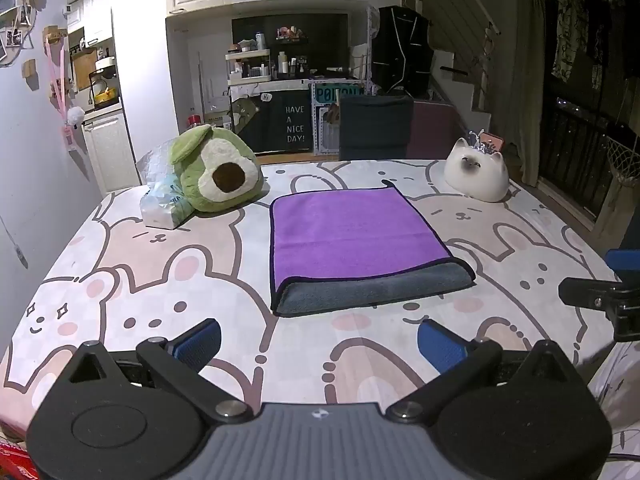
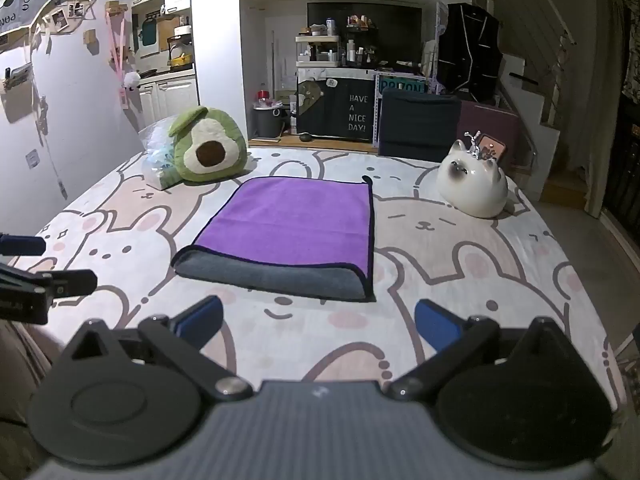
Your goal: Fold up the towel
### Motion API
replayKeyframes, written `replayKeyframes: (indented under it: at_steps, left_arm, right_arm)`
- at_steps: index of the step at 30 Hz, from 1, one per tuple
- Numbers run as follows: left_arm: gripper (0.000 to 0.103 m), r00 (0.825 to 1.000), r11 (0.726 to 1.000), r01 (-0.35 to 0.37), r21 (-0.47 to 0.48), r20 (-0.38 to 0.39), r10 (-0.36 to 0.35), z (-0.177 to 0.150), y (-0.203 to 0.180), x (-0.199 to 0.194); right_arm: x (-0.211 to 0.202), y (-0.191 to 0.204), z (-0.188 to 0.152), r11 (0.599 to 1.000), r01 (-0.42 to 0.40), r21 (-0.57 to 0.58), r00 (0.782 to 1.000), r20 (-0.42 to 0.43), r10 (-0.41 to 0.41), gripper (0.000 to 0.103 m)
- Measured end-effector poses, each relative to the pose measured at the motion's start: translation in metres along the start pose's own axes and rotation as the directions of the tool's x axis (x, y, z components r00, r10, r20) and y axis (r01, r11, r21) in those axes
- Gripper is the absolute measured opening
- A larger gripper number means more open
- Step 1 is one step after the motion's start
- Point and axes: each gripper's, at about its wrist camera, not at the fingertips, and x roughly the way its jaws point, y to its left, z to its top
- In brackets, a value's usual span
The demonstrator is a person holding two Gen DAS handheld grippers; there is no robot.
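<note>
Currently both claws hang spread wide and empty above the near part of the table: the left gripper [image 1: 319,342] and the right gripper [image 2: 319,326] each show blue pads well apart, with nothing between them. Ahead of them, out of reach of either, the towel [image 1: 352,240] lies flat on the bunny-print tablecloth [image 1: 160,280], purple face up, with its near edge turned so a grey band of the underside shows. By the look of it one fold is already laid, though the layers do not line up at the near side. A clean next fold probably calls for each claw to take a near corner low, pinching both layers together, then carrying them evenly to the far edge so the hems meet. An avocado plush [image 1: 216,170] and a tissue pack [image 1: 164,208] sit beyond the towel's far left corner, and a ceramic cat [image 1: 477,174] stands off to the far right.
</note>
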Motion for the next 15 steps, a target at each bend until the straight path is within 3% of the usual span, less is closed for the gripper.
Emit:
replayKeyframes:
  at_steps: [15]
  left_arm:
    - [0.103, 1.0, 1.0, 0.003, 0.0, -0.003, -0.003, 0.0001, 0.001, 0.0009]
  right_arm:
    - [0.0001, 0.0003, 0.0, 1.0, 0.002, -0.002, 1.0, 0.0, -0.002, 0.103]
